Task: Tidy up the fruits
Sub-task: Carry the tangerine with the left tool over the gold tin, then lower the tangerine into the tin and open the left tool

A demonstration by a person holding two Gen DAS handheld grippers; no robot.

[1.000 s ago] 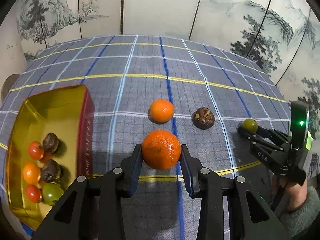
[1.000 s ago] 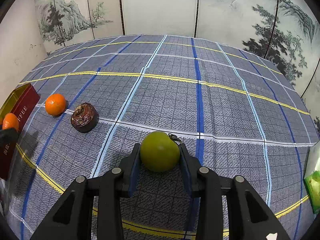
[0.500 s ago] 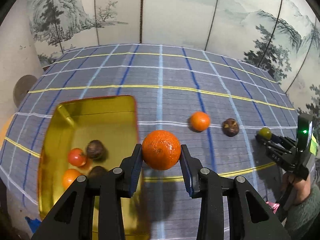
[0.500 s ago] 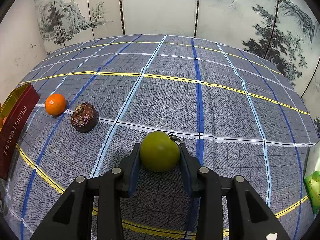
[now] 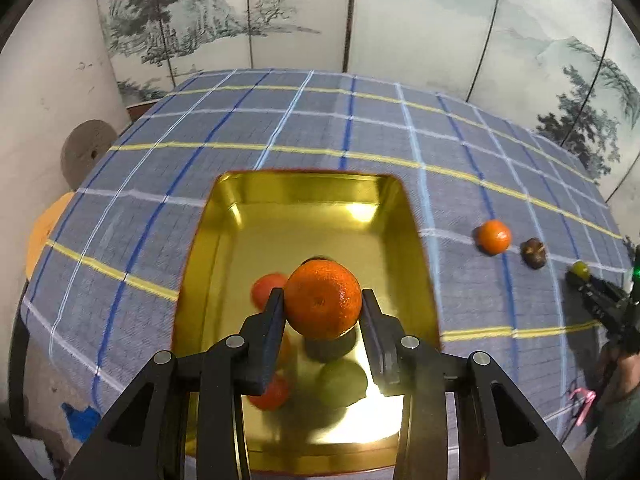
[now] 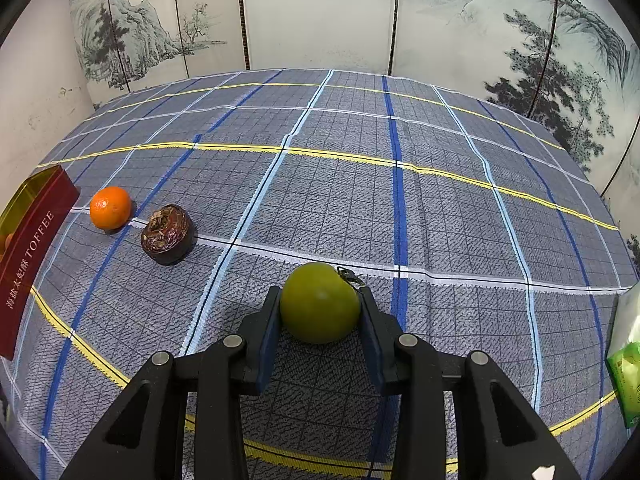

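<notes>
The left tool (image 5: 322, 307) is clamped on a dimpled orange (image 5: 322, 299), held above the open gold tin (image 5: 416, 248), I'd say for dropping in with the red, orange and green fruit blurred below. The tin's glossy walls are smooth and rounded at the corners. The right tool (image 6: 319, 307) grips a smooth green fruit (image 6: 319, 302) low over the woven checked cloth on the bench (image 6: 440, 208), apparently waiting its turn. Farther off lie a small orange (image 6: 110, 207) and a wrinkled dark-brown fruit (image 6: 167, 234), just beside each other, not yet gathered.
</notes>
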